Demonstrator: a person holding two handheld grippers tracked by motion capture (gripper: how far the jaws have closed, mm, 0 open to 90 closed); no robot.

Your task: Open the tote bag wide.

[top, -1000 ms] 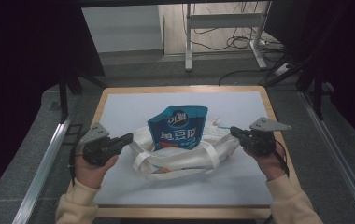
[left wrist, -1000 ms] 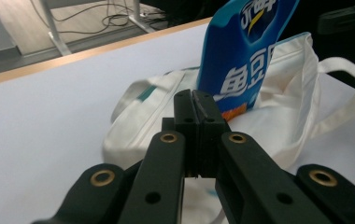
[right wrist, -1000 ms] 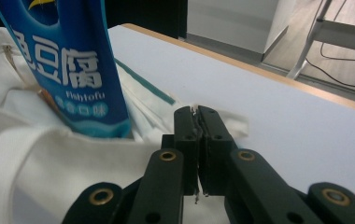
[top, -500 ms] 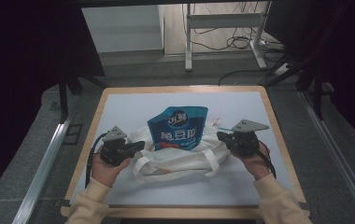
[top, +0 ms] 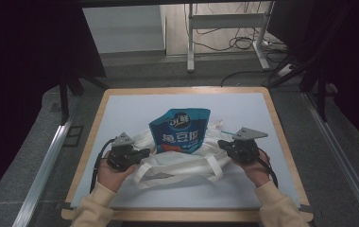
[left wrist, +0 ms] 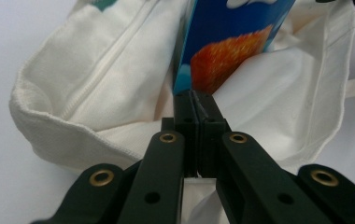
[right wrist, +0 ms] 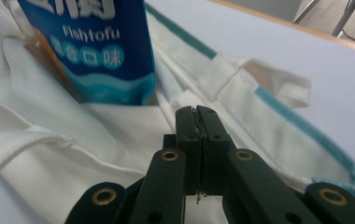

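While one blue snack pouch (top: 180, 131) stands partly inside the one white cloth bag (top: 177, 158) near the middle of the pale worktop (top: 121, 109), the left tongs (top: 142, 152) and right tongs (top: 221, 144) sit at the bag's two sides, each with its jaws pressed together on a fold of the bag's cloth at its mouth. Two fabric handles lie on the bag's near side, and beyond the worktop a metal frame (top: 225, 28) and loose cables (top: 236, 43) rest on the floor.
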